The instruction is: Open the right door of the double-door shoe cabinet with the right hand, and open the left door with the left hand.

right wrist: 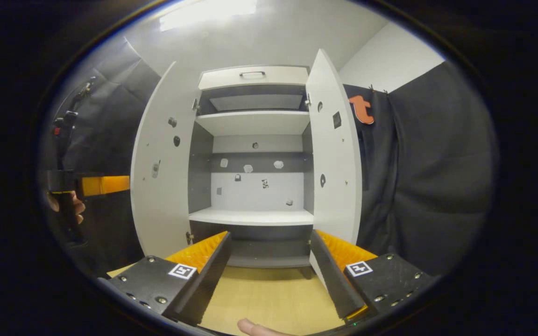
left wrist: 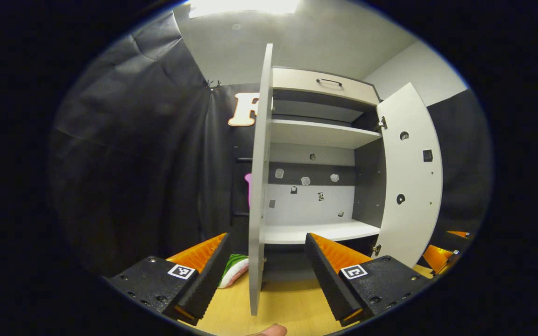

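White laminate doors of the tall shoe cabinet (right wrist: 255, 140) both stand swung wide. The left door (left wrist: 258, 177) sits edge-on between the spread left gripper (left wrist: 265, 266); the right gripper (right wrist: 269, 268) gapes empty beside the right door (right wrist: 336, 158). Best withdraw straight back, without brushing either panel.

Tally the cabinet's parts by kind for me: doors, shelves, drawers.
Doors: 2, the left door and the right door, both swung open.
Shelves: 2, the upper shelf and the lower shelf, both bare.
Drawers: 1, the top drawer with a handle, closed.
Total: 5
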Demonstrator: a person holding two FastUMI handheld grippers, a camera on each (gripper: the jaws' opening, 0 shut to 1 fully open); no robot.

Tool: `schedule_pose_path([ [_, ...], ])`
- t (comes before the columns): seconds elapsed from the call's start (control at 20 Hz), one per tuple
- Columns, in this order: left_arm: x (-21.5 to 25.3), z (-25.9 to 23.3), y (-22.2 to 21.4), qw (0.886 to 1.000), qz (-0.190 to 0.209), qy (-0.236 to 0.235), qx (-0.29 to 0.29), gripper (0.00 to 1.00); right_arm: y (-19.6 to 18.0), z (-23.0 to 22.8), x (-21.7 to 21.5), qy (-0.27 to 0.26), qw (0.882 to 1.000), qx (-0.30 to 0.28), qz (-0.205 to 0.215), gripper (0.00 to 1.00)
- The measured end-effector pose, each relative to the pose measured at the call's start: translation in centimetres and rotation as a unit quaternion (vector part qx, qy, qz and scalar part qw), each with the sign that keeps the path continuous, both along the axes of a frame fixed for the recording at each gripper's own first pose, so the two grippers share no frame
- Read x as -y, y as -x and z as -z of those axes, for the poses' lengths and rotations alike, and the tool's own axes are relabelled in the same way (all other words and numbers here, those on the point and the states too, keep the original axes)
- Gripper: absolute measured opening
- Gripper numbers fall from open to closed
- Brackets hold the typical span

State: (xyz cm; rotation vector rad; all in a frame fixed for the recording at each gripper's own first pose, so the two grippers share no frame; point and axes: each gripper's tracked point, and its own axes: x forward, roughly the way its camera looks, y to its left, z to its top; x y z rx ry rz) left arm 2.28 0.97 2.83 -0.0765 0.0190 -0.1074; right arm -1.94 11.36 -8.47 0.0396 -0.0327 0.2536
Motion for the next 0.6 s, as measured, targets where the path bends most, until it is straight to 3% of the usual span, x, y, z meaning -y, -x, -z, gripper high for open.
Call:
schedule_pose_path([
  [0.15,2.3,0.3,0.8,0.999,0.028,0.014,-0.003,0.97,0.1,0.0,0.4,-0.01,1.0,-0.002,-0.002,1.0],
  [0.6,5.0,1.1,1.5,0.999,0.053,-0.005,-0.001,0.98,-0.3,-1.1,1.9,-0.012,1.0,0.01,0.01,1.0],
])
